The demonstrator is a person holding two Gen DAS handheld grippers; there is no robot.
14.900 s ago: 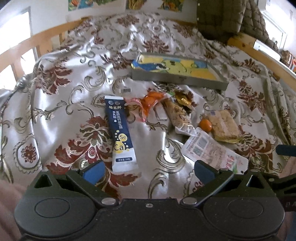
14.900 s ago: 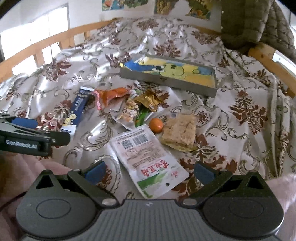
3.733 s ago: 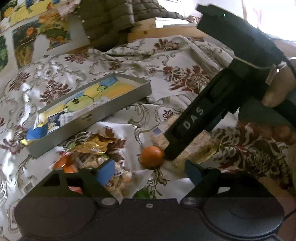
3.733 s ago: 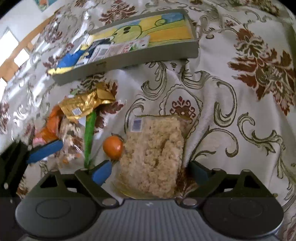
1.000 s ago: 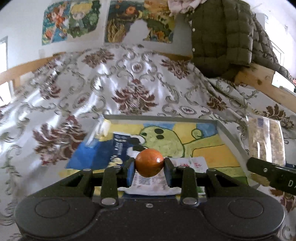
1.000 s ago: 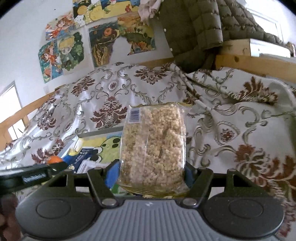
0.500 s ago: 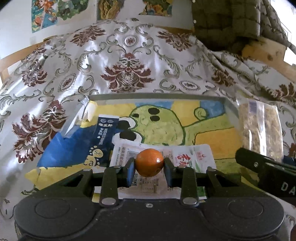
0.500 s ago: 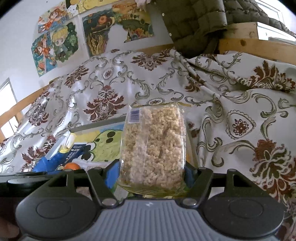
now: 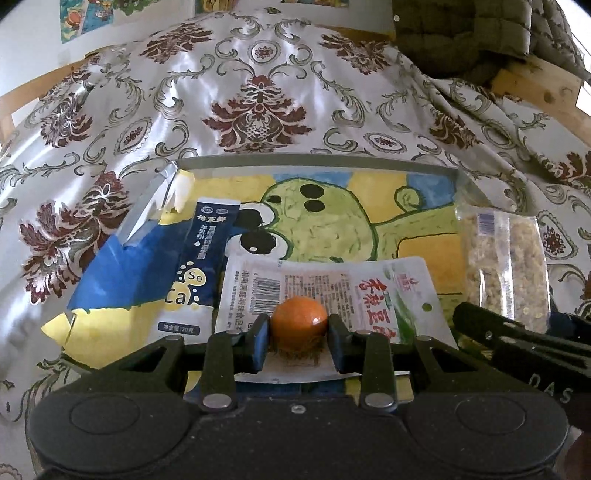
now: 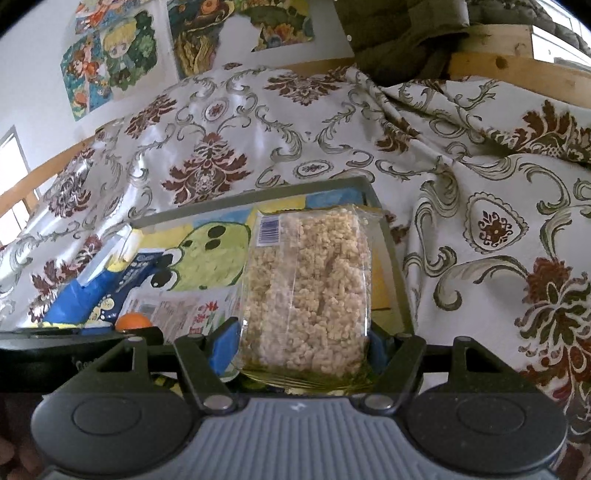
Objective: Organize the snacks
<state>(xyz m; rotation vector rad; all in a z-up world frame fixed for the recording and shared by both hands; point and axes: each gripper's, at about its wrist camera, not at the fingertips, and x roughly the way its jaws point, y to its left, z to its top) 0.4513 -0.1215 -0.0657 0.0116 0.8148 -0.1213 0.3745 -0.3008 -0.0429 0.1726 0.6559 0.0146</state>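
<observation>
My left gripper (image 9: 299, 341) is shut on a small orange ball snack (image 9: 299, 326) and holds it low over the grey tray (image 9: 314, 161) with a cartoon picture inside. A dark blue sachet (image 9: 199, 266) and a white packet (image 9: 369, 291) lie in the tray. My right gripper (image 10: 301, 345) is shut on a clear-wrapped puffed rice cake (image 10: 310, 288) over the tray's right end (image 10: 391, 251). The rice cake also shows in the left wrist view (image 9: 506, 266). The orange ball shows in the right wrist view (image 10: 133, 320).
The tray sits on a bed with a white floral satin cover (image 9: 258, 92). A wooden bed rail (image 10: 517, 70) and an olive quilted jacket (image 9: 461, 33) are at the back right. Posters (image 10: 110, 48) hang on the wall.
Both grippers have moved forward and down toward the tray with their snacks. The tray looms larger and the orange ball is now just above the white packet.
</observation>
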